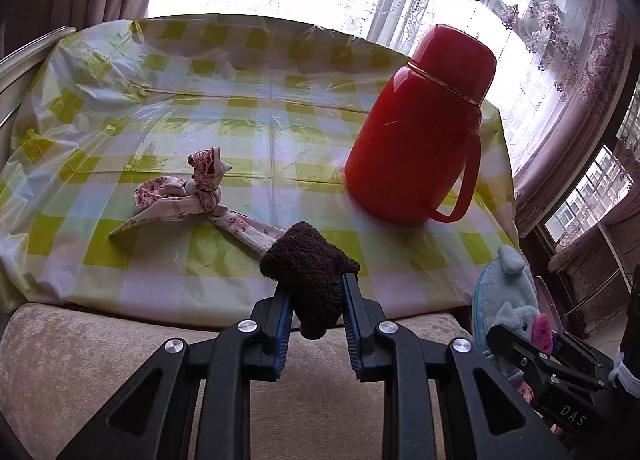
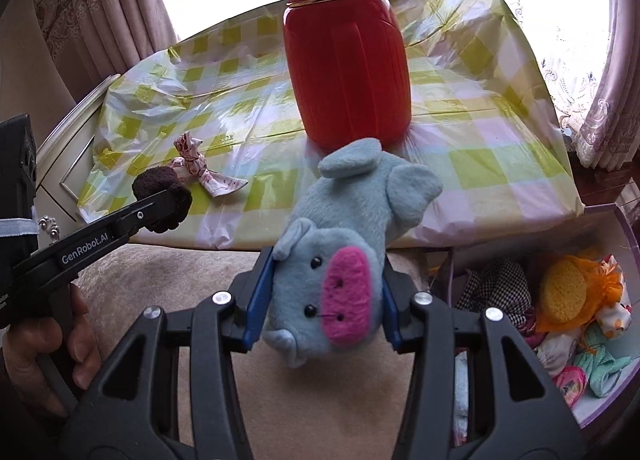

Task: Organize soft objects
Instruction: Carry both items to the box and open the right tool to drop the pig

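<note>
My left gripper [image 1: 316, 288] is shut on a dark brown knitted cloth [image 1: 310, 268] and holds it over the table's near edge; it also shows in the right wrist view [image 2: 162, 201]. My right gripper [image 2: 326, 292] is shut on a blue plush pig with a pink snout [image 2: 340, 244], held above the beige cushion; the pig shows at the right of the left wrist view [image 1: 516, 300]. A knotted pink-patterned cloth [image 1: 200, 191] lies on the checked tablecloth [image 1: 240, 107], just beyond the brown cloth.
A tall red thermos [image 1: 424, 131] with a handle stands on the table's right half. A box [image 2: 600, 408] with several soft items, including an orange pouch [image 2: 572, 292], sits at the lower right. A beige cushion [image 1: 80, 360] lies below the grippers. Curtains hang behind.
</note>
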Action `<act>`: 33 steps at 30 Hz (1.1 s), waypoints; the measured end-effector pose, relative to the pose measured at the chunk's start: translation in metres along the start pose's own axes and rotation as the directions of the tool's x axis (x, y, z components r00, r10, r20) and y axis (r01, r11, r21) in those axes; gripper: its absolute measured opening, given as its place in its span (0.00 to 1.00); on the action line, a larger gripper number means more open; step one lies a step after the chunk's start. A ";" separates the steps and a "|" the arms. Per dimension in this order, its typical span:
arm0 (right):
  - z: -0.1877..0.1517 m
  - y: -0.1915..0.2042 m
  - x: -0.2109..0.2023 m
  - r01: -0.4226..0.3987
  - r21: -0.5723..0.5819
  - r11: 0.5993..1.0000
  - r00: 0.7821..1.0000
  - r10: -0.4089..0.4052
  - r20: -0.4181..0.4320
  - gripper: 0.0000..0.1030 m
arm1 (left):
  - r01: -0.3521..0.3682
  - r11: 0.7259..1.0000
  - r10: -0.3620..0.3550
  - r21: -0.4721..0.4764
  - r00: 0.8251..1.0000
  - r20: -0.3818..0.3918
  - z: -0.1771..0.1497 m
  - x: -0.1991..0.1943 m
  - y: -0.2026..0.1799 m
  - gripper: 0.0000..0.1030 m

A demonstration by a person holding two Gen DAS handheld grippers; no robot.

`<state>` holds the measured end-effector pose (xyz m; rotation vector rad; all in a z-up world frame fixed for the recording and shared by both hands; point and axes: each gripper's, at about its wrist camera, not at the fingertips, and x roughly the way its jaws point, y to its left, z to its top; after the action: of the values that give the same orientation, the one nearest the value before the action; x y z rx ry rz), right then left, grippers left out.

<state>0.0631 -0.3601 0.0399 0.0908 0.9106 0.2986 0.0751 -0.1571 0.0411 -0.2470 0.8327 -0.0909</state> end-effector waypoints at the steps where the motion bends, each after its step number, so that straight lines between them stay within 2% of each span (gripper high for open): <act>1: -0.002 -0.008 -0.004 0.013 0.014 1.000 1.000 -0.013 0.001 0.49 | 0.009 1.000 -0.009 0.008 1.000 -0.005 0.000 0.002 -0.005 0.24; 8: -0.027 -0.067 -0.031 0.120 0.110 0.987 0.993 -0.119 -0.018 0.49 | 0.075 0.994 -0.072 0.082 0.997 -0.031 -0.004 0.010 -0.047 0.24; 14: -0.054 -0.120 -0.051 0.231 0.203 0.951 0.973 -0.221 -0.070 0.49 | 0.128 0.983 -0.121 0.130 0.991 -0.058 -0.004 0.020 -0.077 0.24; 19: -0.071 -0.152 -0.058 0.290 0.262 0.920 0.956 -0.267 -0.120 0.51 | 0.169 0.971 -0.159 0.170 0.984 -0.075 -0.005 0.024 -0.101 0.24; 23: -0.082 -0.167 -0.056 0.330 0.294 0.897 0.942 -0.291 -0.170 0.61 | 0.203 0.957 -0.188 0.209 0.978 -0.089 -0.008 0.026 -0.121 0.24; 27: -0.086 -0.175 -0.058 0.351 0.313 0.883 0.935 -0.310 -0.175 0.71 | 0.241 0.938 -0.220 0.250 0.970 -0.107 -0.010 0.026 -0.142 0.24; 33: -0.083 -0.178 -0.058 0.358 0.326 0.875 0.933 -0.319 -0.168 0.74 | 0.321 0.894 -0.280 0.312 0.945 -0.169 -0.021 0.032 -0.175 0.25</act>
<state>0.0026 -0.5515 -0.0025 0.2437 1.0638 -0.1944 0.0839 -0.3353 0.0491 -0.0453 0.8782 -0.5408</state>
